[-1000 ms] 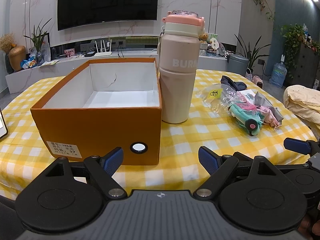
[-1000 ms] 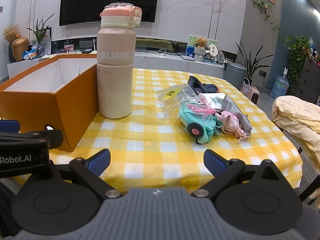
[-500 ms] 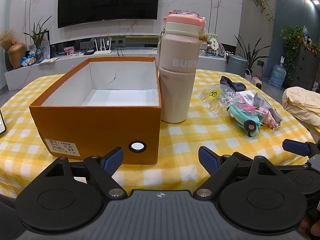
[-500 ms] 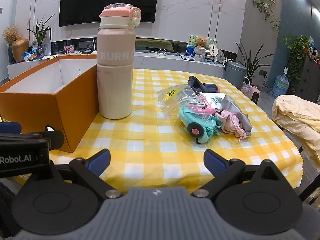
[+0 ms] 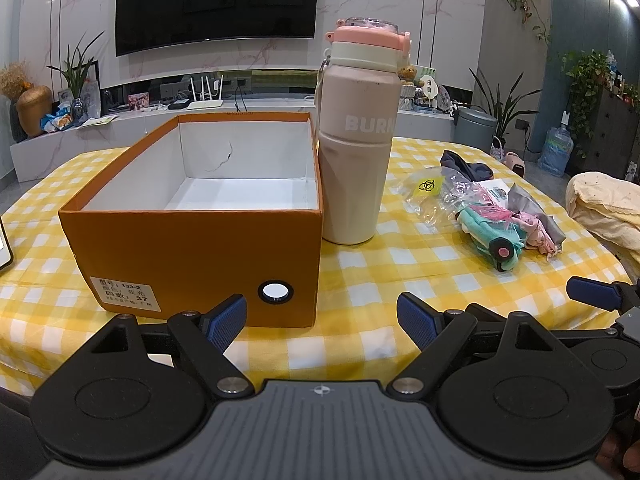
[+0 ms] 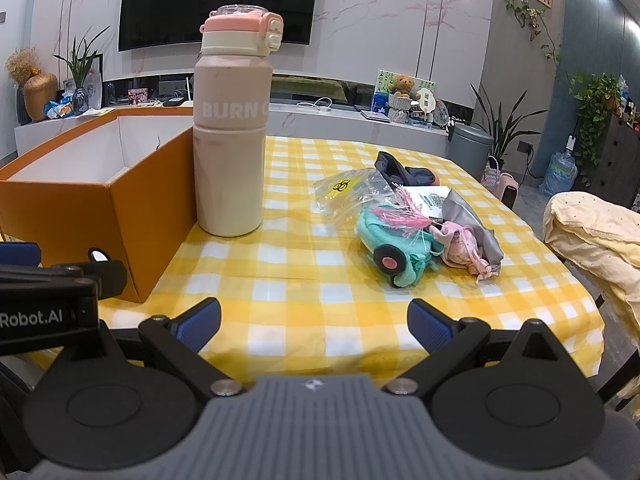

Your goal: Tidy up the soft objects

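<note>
A heap of soft items lies on the right of the yellow checked table: a teal plush toy (image 6: pixel 394 246) (image 5: pixel 494 236) with pink tassels, a small pink doll (image 6: pixel 460 246), a grey cloth (image 6: pixel 468 216), a dark cloth (image 6: pixel 404 172) and a clear plastic bag (image 6: pixel 352 192). An orange box (image 5: pixel 192 236) (image 6: pixel 80 200) stands at the left with its white inside bare. My left gripper (image 5: pixel 322 318) is open, low in front of the box. My right gripper (image 6: pixel 314 320) is open near the table's front edge, well short of the heap.
A tall pink bottle (image 5: pixel 358 140) (image 6: pixel 232 128) stands upright against the box's right side. A cream blanket (image 6: pixel 596 236) hangs off a seat at the right. The table edge (image 6: pixel 360 364) runs just ahead of the right gripper. A white device corner (image 5: pixel 4 246) sits far left.
Both views have shifted only slightly; the left gripper has risen a little, so more of the box's inside shows. Nothing on the table has moved.
</note>
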### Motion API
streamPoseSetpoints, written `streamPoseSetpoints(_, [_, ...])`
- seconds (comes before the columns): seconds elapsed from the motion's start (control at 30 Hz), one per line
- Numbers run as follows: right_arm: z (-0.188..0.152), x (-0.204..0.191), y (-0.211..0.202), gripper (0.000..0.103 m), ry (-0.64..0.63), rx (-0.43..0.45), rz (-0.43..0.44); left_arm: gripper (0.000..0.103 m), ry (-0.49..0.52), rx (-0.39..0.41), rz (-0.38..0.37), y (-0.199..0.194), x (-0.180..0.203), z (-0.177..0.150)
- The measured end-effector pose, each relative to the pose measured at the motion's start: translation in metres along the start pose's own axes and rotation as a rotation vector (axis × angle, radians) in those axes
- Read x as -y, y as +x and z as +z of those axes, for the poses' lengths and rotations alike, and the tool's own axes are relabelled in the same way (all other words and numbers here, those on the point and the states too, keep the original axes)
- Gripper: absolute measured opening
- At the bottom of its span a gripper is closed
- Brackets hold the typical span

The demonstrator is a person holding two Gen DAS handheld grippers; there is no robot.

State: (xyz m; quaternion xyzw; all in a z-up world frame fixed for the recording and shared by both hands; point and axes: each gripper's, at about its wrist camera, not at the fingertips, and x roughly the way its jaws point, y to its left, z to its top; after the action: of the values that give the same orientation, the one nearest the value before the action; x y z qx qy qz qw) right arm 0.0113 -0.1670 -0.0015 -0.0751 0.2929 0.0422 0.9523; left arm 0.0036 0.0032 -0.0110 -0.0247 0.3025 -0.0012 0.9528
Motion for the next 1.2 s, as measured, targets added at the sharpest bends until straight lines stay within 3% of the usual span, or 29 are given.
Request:
streamPoseSetpoints(0.33, [0.001, 0.004, 0.002, 0.098, 0.007, 0.008, 0.010, 0.099, 0.003, 0.002, 0.019, -0.002, 0.000, 0.000])
streamPoseSetpoints(0.6, [0.019, 0.055, 0.022, 0.098, 0.169, 0.037, -0.046, 0.099, 0.007, 0.015, 0.034, -0.003, -0.007, 0.005])
streamPoseSetpoints(0.73, [0.029, 0.071, 0.048, 0.097, 0.156, 0.045, -0.010, 0.099, 0.004, 0.004, 0.021, 0.000, -0.010, 0.005])
streamPoseSetpoints(0.9, [0.033, 0.084, 0.107, 0.097, 0.095, -0.066, 0.049, 0.099, 0.030, -0.002, -0.009, 0.002, -0.008, 0.003])
streamPoseSetpoints(1.0, [0.032, 0.093, 0.140, 0.097, 0.124, -0.124, 0.027, 0.099, 0.047, -0.011, -0.015, 0.005, -0.004, 0.002])
streamPoseSetpoints(1.2, [0.043, 0.097, 0.168, 0.097, 0.179, -0.122, 0.069, 0.099, 0.054, -0.028, 0.008, 0.013, -0.006, 0.000])
